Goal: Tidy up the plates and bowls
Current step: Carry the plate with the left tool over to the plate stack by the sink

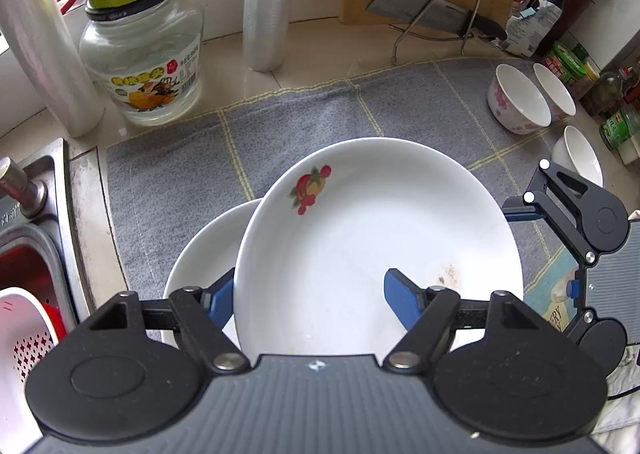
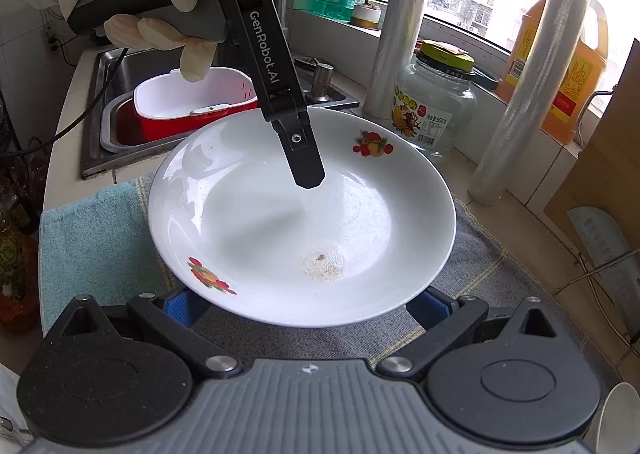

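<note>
A white plate with fruit prints point(image 1: 372, 238) is tilted over a second white plate point(image 1: 200, 250) on the grey towel point(image 1: 172, 174). My left gripper point(image 1: 308, 298) is open, one blue finger point(image 1: 400, 300) inside the top plate and the other outside its rim. In the right wrist view the same plate point(image 2: 280, 222) fills the middle, with the left gripper's finger point(image 2: 304, 158) over its well. My right gripper point(image 2: 304, 308) is open, its blue fingers low at either side of the plate's near rim. Three small white bowls point(image 1: 520, 98) stand at the far right.
A glass jar point(image 1: 140, 54), plastic wrap rolls point(image 1: 266, 2), a cutting board and a cleaver on a rack point(image 1: 432, 14) line the back. The sink with a red and white basket point(image 2: 192, 102) is on the left. Condiment bottles point(image 1: 568, 66) crowd the right corner.
</note>
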Demonstrator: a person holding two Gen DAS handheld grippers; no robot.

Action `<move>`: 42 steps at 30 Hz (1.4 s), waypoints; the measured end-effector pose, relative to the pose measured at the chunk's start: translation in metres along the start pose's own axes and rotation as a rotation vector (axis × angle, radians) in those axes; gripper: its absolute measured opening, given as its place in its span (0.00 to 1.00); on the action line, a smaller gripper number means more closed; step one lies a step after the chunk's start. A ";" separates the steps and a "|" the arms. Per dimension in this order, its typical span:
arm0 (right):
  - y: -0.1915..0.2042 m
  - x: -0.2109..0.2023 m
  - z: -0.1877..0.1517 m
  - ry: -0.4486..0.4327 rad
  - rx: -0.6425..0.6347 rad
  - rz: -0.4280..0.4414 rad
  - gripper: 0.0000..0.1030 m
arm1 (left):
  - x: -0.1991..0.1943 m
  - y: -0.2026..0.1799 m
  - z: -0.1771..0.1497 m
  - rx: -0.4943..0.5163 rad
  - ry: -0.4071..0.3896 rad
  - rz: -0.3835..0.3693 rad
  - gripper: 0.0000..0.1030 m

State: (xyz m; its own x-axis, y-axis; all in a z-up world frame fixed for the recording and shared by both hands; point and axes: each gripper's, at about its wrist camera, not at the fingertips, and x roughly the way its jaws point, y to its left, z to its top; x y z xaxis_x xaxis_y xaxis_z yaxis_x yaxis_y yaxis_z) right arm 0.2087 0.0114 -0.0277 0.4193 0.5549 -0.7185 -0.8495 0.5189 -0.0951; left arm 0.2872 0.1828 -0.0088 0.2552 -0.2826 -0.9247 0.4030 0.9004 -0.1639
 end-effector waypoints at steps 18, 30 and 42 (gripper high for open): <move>0.011 0.014 0.006 0.038 -0.027 0.025 1.00 | 0.017 0.021 -0.010 -0.044 0.025 -0.021 0.73; 0.012 0.017 0.009 0.051 -0.033 0.010 1.00 | 0.024 0.026 -0.007 -0.034 0.050 -0.021 0.73; 0.014 0.018 0.011 0.047 -0.043 0.019 1.00 | 0.034 0.027 -0.006 -0.028 0.088 0.019 0.75</move>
State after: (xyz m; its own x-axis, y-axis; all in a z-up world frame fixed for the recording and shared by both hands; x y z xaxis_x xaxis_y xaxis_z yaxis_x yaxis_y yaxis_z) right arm 0.2080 0.0362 -0.0341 0.3882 0.5331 -0.7517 -0.8706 0.4797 -0.1093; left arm 0.3015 0.1993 -0.0471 0.1843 -0.2361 -0.9541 0.3738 0.9146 -0.1542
